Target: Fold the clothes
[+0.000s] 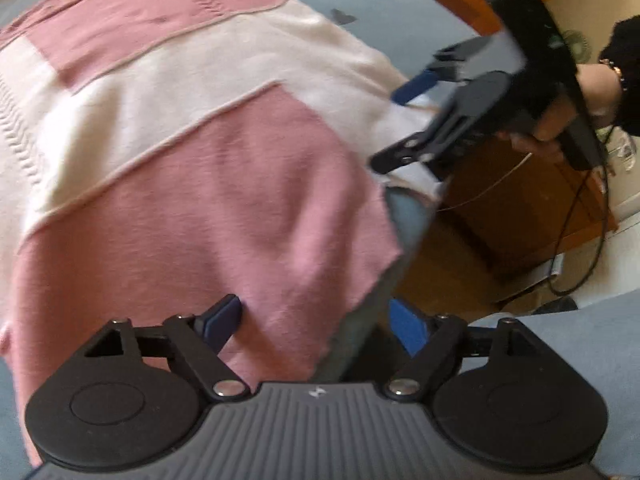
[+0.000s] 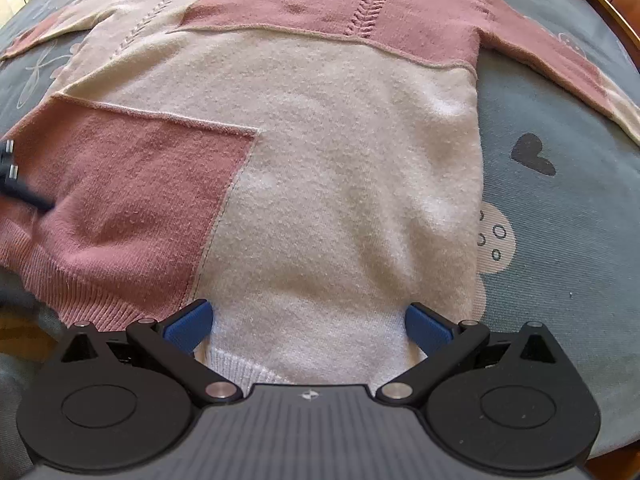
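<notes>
The sweater (image 2: 320, 168) is spread flat; its near hem is straddled by both the left gripper (image 1: 316, 320) and the right gripper (image 2: 310, 326), fingers apart, nothing clamped.

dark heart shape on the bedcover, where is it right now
In the right wrist view the dark heart is printed on the blue-grey bedcover, right of the sweater body's edge and below its outstretched sleeve.

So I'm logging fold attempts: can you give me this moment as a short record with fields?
garment: pink and cream sweater, spread flat
surface: grey-blue patterned cover
left gripper: open, over the pink hem corner at the cover's edge
right gripper: open, cream hem between its fingers, not pinched
sleeve: lying out to the side, unfolded
fold: not begun
</notes>
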The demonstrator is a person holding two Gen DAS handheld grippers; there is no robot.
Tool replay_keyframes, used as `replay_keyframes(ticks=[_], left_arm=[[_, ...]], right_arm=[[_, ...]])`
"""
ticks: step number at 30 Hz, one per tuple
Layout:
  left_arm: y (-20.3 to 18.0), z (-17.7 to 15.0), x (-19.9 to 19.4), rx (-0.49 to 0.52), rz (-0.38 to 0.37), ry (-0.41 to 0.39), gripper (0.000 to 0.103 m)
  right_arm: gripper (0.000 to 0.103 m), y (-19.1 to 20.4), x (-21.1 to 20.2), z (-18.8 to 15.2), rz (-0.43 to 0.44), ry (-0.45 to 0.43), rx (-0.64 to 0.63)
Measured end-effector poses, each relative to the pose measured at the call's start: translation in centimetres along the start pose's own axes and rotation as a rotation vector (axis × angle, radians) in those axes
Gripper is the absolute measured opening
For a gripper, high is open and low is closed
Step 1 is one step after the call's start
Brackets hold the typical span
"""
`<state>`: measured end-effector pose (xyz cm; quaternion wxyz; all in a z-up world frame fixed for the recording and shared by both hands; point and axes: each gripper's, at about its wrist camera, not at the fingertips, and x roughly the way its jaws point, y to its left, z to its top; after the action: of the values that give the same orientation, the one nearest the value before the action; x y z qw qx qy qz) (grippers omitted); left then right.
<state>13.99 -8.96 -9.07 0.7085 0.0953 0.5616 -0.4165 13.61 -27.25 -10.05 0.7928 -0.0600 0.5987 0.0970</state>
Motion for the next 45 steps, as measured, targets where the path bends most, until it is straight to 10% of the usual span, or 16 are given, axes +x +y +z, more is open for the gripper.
replay_keyframes(ticks=[6,13,17,30,31,33,35,39,45], left_arm=[[0.0,-0.3,-1.9,0.083,0.092,-0.079,0.08],[-3.2,-3.1,-1.2,0.557,0.245,-0.079,0.058],[-4.4,-3.7,-0.3,0.664,0.259,-0.073,0.056],[-4.8,-2.6,1.9,0.758,0.297,-0.053,0.07],[-4.7,-2.3,2.0,0.756,0.302,-0.051,0.07],[-4.2,-1.2,1.9,0.683,0.292,-0.032,0.026],[-3.3,0.1,1.5,0.578,0.28,-0.023,0.012],[-0.9,2.4,0.5,0.374,0.256,-0.033,0.009],[0.3,3.2,0.6,0.309,0.224,-0.028,0.015]], right_arm=[[0.099,2.6,-1.6,1.0,0.032,0.026,-0.202],[0.075,8.7,-3.3,-1.5,0.147,-0.077,-0.781],[0.073,10.9,-3.4,-3.3,0.22,-0.135,-1.025],[0.041,11.3,-1.2,0.3,0.24,-0.089,-1.001],[0.037,11.4,-1.1,0.4,0.242,-0.083,-1.008],[0.026,11.5,-1.2,1.0,0.252,-0.067,-0.987],[0.014,11.1,-1.5,2.0,0.269,-0.051,-0.914],[0.035,9.6,-2.4,4.0,0.291,-0.071,-0.787],[0.049,11.9,-1.7,1.3,0.212,-0.132,-0.99]])
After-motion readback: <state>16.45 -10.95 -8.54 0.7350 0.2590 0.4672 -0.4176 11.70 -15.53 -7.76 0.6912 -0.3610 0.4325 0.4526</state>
